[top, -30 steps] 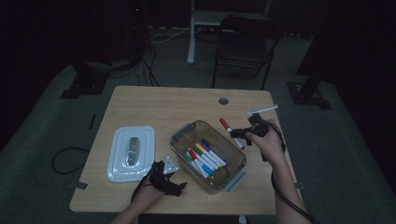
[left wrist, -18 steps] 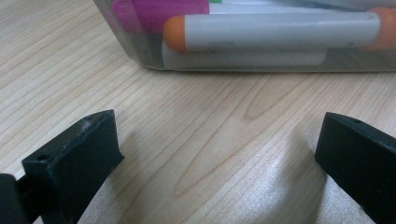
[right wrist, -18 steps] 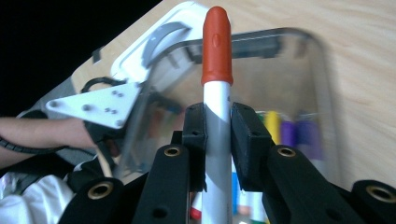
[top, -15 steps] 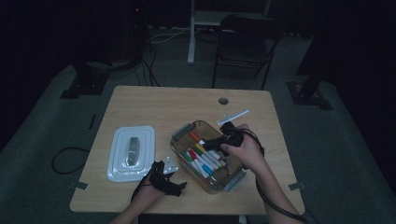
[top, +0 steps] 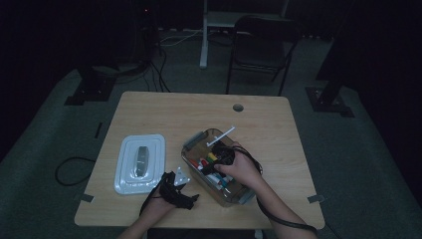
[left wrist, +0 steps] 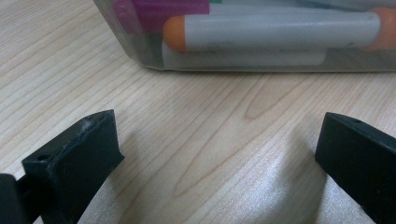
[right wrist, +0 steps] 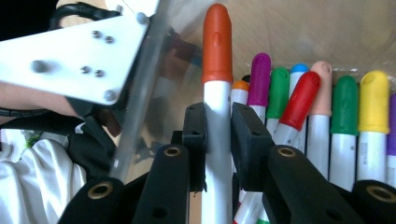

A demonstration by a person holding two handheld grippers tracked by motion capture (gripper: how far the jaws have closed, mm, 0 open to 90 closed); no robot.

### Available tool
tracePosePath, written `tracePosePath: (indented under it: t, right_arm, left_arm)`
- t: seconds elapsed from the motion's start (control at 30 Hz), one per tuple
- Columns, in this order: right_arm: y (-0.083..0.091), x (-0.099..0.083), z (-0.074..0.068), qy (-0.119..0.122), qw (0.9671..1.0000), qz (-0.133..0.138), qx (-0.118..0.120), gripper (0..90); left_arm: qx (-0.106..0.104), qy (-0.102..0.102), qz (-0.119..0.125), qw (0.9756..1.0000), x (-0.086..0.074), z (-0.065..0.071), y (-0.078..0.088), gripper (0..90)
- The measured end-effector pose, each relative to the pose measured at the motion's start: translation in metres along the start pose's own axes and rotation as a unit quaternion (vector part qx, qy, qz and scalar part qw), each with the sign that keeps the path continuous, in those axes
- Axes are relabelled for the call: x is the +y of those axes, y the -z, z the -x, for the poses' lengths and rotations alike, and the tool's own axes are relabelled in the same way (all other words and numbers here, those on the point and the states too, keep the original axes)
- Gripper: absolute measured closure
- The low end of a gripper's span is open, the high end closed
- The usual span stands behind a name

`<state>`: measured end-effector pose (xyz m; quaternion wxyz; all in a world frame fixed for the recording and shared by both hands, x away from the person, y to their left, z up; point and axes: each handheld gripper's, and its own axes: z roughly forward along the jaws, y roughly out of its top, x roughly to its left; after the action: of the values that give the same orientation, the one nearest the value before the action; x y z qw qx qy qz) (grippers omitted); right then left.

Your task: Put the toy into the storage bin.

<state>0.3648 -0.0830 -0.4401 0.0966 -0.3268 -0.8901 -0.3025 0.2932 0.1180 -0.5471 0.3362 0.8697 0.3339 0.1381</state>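
My right gripper [right wrist: 217, 135] pinches an orange-capped marker [right wrist: 216, 84] over the clear bin [top: 191, 144]; left gripper [left wrist: 219, 154] spread, resting on table [left wrist: 187, 116] beside the bin.

The room is dim. A light wooden table [top: 164, 107] stands on grey carpet [top: 45, 149]. Behind it are a dark folding chair [top: 261, 40] and a white desk frame [top: 204, 35]. Cables [top: 154, 64] cross the floor.

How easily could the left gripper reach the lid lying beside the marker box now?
Probably yes. The left gripper is open and holds nothing, and the lid lies on the table close beside it, uncovered, with nothing standing between them.
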Motion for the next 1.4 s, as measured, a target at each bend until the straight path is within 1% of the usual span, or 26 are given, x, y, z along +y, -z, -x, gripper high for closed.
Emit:
tracePosePath:
  t: [0.1, 0.27, 0.33, 0.37, 0.43, 0.47, 0.5, 0.53, 0.6, 0.63, 0.67, 0.77, 0.8, 0.83, 0.87, 0.9, 0.93, 0.97, 1.0, 1.1, 1.13, 1.2, 1.27, 1.33, 1.37, 1.4]
  right_arm:
    - [-0.011, 0.002, 0.008, -0.014, 0.9997, -0.021, 0.002, 76.3]
    - [-0.025, 0.002, 0.015, -0.025, 0.9985, -0.049, -0.004, 75.7]
    - [-0.029, 0.002, 0.015, -0.029, 0.9983, -0.05, 0.009, 69.6]
    - [-0.028, 0.002, 0.015, -0.018, 0.9988, -0.044, 0.01, 66.3]
    - [-0.021, 0.003, 0.013, -0.003, 0.9997, -0.026, 0.004, 64.4]
    - [-0.021, 0.003, 0.013, -0.003, 0.9997, -0.026, 0.004, 64.4]
    - [-0.015, 0.003, 0.012, 0.002, 0.9999, -0.012, 0.006, 61.1]
    - [0.0, 0.004, 0.012, 0.016, 0.9996, 0.024, 0.004, 53.8]
    - [0.021, 0.004, 0.013, 0.031, 0.9972, 0.068, -0.002, 52.1]
    - [0.029, 0.004, 0.014, 0.032, 0.9963, 0.08, -0.006, 50.6]
    - [0.043, 0.003, 0.017, 0.034, 0.994, 0.104, -0.013, 48.6]
    - [0.069, 0.0, 0.027, 0.027, 0.9886, 0.143, -0.037, 47.9]
    - [0.079, -0.003, 0.033, 0.022, 0.9861, 0.157, -0.051, 47.9]
    - [0.084, -0.004, 0.037, 0.02, 0.9849, 0.161, -0.06, 47.9]
    - [0.084, -0.004, 0.037, 0.02, 0.9849, 0.161, -0.06, 47.9]
    - [0.09, -0.007, 0.045, 0.014, 0.9831, 0.169, -0.07, 47.4]
    - [0.096, -0.012, 0.059, -0.004, 0.9807, 0.179, -0.079, 46.4]
    - [0.097, -0.014, 0.066, -0.007, 0.9797, 0.179, -0.089, 46.3]
    - [0.098, -0.017, 0.073, -0.016, 0.9779, 0.184, -0.097, 46.1]
    - [0.095, -0.026, 0.093, -0.039, 0.976, 0.184, -0.11, 46.0]
    - [0.092, -0.028, 0.099, -0.047, 0.976, 0.18, -0.113, 46.0]
    - [0.082, -0.033, 0.109, -0.053, 0.9788, 0.159, -0.118, 46.1]
    - [0.07, -0.038, 0.12, -0.067, 0.9816, 0.147, -0.103, 46.1]
    - [0.058, -0.042, 0.128, -0.08, 0.9828, 0.141, -0.088, 47.8]
    - [0.052, -0.044, 0.132, -0.082, 0.985, 0.129, -0.08, 47.7]
    - [0.048, -0.045, 0.136, -0.103, 0.9837, 0.138, -0.051, 48.5]
  left_arm:
    - [0.0, 0.0, 0.0, 1.0, 0.0, 0.0, 0.0, 0.5]
    - [0.0, 0.0, 0.001, 1.0, 0.0, 0.0, 0.0, 0.5]
    - [0.0, 0.0, 0.001, 1.0, 0.0, 0.0, 0.0, 0.5]
    - [0.0, 0.0, 0.0, 1.0, 0.0, 0.0, 0.0, 0.5]
    - [0.0, 0.0, 0.0, 1.0, 0.0, 0.0, 0.0, 0.5]
    - [0.0, 0.0, 0.0, 1.0, 0.0, 0.0, 0.0, 0.5]
    - [0.0, 0.0, 0.0, 1.0, 0.0, 0.0, 0.0, 0.5]
    - [0.0, 0.0, 0.0, 1.0, 0.0, 0.0, 0.0, 0.5]
    - [0.0, 0.0, 0.0, 1.0, 0.0, 0.0, 0.0, 0.5]
    - [0.0, 0.0, 0.0, 1.0, 0.0, 0.0, 0.0, 0.5]
    - [0.0, 0.0, 0.0, 1.0, 0.0, 0.0, 0.0, 0.5]
    - [0.0, 0.0, 0.0, 1.0, 0.0, 0.0, 0.0, 0.5]
    - [0.0, 0.0, 0.0, 1.0, 0.0, 0.0, 0.0, 0.5]
    - [0.0, 0.0, 0.0, 1.0, 0.0, 0.0, 0.0, 0.5]
    - [0.0, 0.0, 0.0, 1.0, 0.0, 0.0, 0.0, 0.5]
    - [0.0, 0.0, 0.0, 1.0, 0.0, 0.0, 0.0, 0.5]
    - [0.0, 0.0, 0.001, 1.0, 0.0, 0.0, 0.0, 0.5]
    - [0.001, 0.0, 0.001, 1.0, 0.0, 0.0, 0.0, 0.5]
    - [0.0, 0.0, 0.001, 1.0, 0.0, 0.0, 0.0, 0.5]
    - [0.001, 0.0, 0.001, 1.0, 0.0, 0.0, 0.0, 0.5]
    - [0.001, 0.0, 0.001, 1.0, 0.0, 0.0, 0.0, 0.5]
    - [0.001, 0.0, 0.001, 1.0, 0.0, 0.0, 0.0, 0.5]
    - [0.0, 0.0, 0.001, 1.0, 0.0, 0.0, 0.0, 0.5]
    - [0.001, -0.001, 0.0, 1.0, 0.0, 0.0, 0.0, 0.5]
    - [0.0, 0.0, 0.001, 1.0, 0.0, 0.0, 0.0, 0.5]
    - [0.001, 0.0, 0.001, 1.0, 0.0, 0.0, 0.0, 0.5]
